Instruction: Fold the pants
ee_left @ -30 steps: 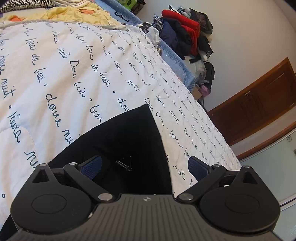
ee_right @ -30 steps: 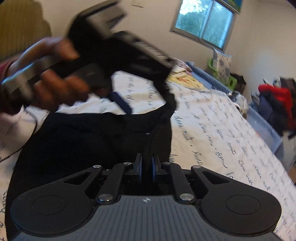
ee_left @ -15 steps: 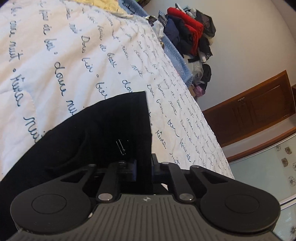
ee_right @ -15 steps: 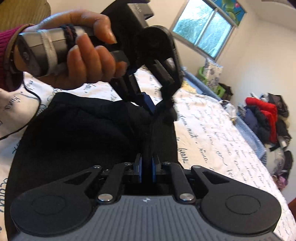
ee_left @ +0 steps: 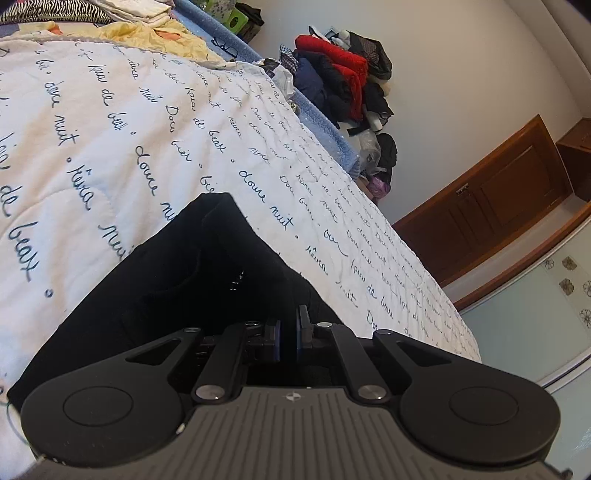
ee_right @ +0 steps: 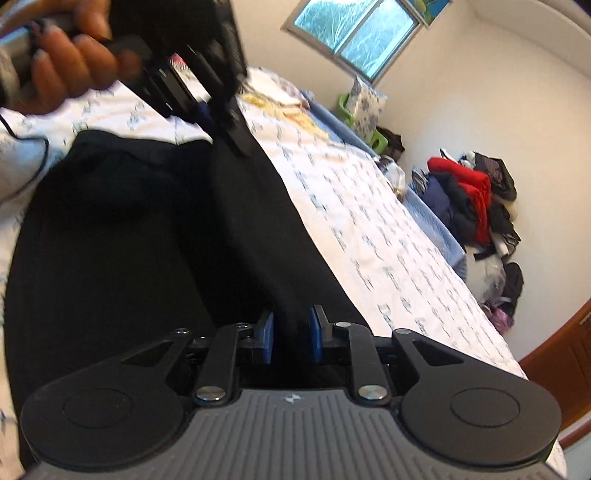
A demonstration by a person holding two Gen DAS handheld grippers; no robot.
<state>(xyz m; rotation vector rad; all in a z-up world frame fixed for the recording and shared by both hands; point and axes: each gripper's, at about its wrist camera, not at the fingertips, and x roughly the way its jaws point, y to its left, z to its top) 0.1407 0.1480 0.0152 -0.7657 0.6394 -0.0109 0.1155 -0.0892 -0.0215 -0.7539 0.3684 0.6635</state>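
Observation:
Black pants [ee_left: 207, 266] lie across a white quilt [ee_left: 110, 122] with dark script. My left gripper [ee_left: 288, 334] is shut on a fold of the pants near their right edge. The right wrist view has that same left gripper [ee_right: 207, 110] at the top left, carried by a hand [ee_right: 66, 62], pinching the far end of the pants [ee_right: 129, 236]. My right gripper [ee_right: 291, 334] is at the near end. Its jaws are opening, and a raised ridge of black cloth still stands between the blue pads [ee_right: 266, 339].
The bed's right edge [ee_left: 436, 295] drops to the floor. A heap of red and dark clothes [ee_left: 343, 77] sits against the far wall. A wooden door [ee_left: 498, 199] is on the right and a window [ee_right: 354, 40] at the back. Yellow cloth [ee_left: 155, 35] lies at the bed's head.
My left gripper went from wide open to shut on the pants, then moved with the cloth. The right gripper's pads have drawn apart around the fold they pinched.

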